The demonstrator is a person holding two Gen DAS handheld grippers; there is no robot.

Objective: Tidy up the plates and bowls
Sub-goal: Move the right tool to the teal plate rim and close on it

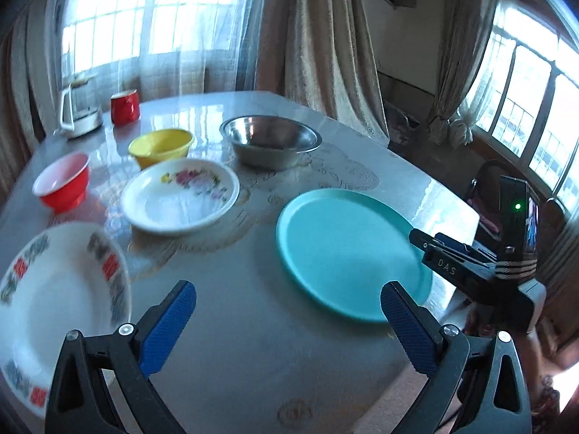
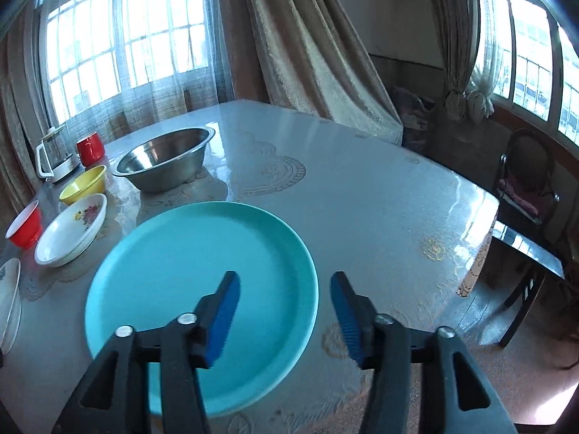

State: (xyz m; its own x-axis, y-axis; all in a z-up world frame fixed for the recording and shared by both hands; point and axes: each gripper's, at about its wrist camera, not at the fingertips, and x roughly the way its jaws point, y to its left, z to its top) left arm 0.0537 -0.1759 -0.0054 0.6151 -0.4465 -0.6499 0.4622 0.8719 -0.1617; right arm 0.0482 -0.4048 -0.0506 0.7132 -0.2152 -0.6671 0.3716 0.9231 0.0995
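Nothing is stacked yet: bowls and plates lie separately across the table [image 1: 253,325]. The right tool [image 2: 286,311], open and empty, straddles the teal plate's [image 2: 181,271] near-right rim; left tool [image 1: 287,329] gapes empty.

Left claw [image 1: 287,325]: jaws stood wide apart, nothing between the blue pads [image 1: 170,329]; held above the tabletop [image 1: 253,325], angled downward.
Right claw [image 2: 286,314]: jaws parted, pads [image 2: 224,314] clear of any contact; raised and tilted downward.
Right claw from the left wrist view [image 1: 427,249]: reached in from the right side, fingertips forward; jaw gap unclear there.
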